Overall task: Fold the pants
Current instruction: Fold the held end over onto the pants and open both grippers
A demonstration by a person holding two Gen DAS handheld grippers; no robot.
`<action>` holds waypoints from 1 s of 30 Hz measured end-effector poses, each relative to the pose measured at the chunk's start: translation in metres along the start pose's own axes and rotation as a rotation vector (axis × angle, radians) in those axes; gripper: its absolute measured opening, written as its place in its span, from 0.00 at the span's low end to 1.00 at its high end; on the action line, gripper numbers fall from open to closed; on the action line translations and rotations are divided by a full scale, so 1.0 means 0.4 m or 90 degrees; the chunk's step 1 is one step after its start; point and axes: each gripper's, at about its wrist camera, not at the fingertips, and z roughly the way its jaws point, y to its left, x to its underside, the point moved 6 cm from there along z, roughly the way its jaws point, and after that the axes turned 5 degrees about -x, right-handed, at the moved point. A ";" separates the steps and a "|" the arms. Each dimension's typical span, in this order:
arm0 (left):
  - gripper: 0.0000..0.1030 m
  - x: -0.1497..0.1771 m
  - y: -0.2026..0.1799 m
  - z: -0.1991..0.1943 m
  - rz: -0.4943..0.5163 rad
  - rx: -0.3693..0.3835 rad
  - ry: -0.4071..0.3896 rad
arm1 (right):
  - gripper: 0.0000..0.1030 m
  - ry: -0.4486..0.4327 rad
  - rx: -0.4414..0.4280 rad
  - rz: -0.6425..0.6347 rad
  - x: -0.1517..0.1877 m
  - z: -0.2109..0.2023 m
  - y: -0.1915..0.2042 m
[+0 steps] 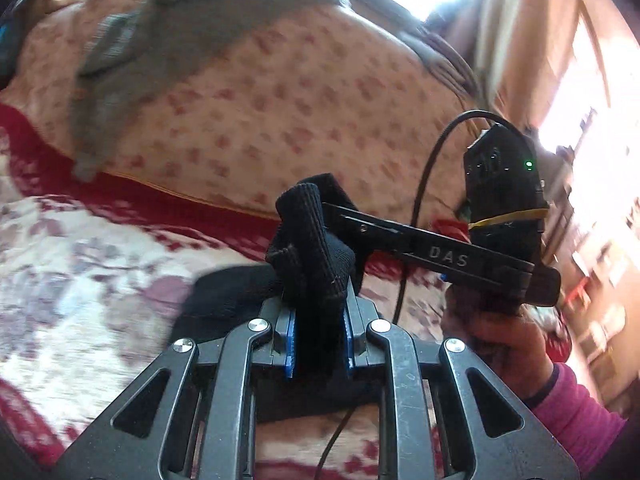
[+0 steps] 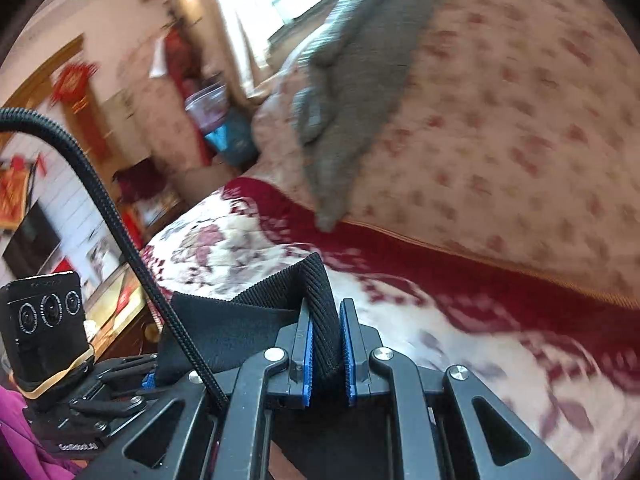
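Observation:
The pants (image 1: 308,240) are black ribbed fabric, lifted above the bed. My left gripper (image 1: 318,314) is shut on a bunched fold of them between its blue pads. To its right, my right gripper (image 1: 340,216) reaches side-on into the same bunch, held by a hand (image 1: 508,344) with a pink sleeve. In the right wrist view, my right gripper (image 2: 326,320) is shut on a ribbed edge of the pants (image 2: 320,292). A band of the fabric stretches left to my left gripper (image 2: 150,380) at the lower left. The rest of the pants hangs out of sight below the grippers.
Below lies a red-and-white floral quilt (image 1: 100,264). Behind it rises a pink flowered duvet (image 1: 280,112) with a grey garment (image 1: 132,68) draped over it. A black cable (image 2: 120,224) arcs across the left of the right wrist view. Room furniture and bright windows blur at the sides.

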 end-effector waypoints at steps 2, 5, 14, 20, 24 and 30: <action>0.16 0.027 -0.058 0.043 0.025 0.006 0.021 | 0.11 -0.006 0.015 0.032 0.037 -0.043 -0.063; 0.16 0.083 -0.126 0.109 0.057 0.007 0.056 | 0.11 -0.013 0.038 0.081 0.106 -0.099 -0.151; 0.36 0.179 -0.209 0.174 0.144 0.015 0.115 | 0.73 -0.022 0.122 0.224 0.260 -0.158 -0.335; 0.39 0.141 -0.156 0.065 0.137 0.031 0.090 | 0.73 -0.066 0.131 0.284 0.280 -0.252 -0.344; 0.39 0.110 -0.062 0.015 0.128 -0.027 0.056 | 0.73 -0.089 0.146 0.332 0.305 -0.316 -0.341; 0.44 0.082 0.024 0.068 0.120 -0.080 0.068 | 0.73 -0.078 0.075 0.403 0.368 -0.333 -0.330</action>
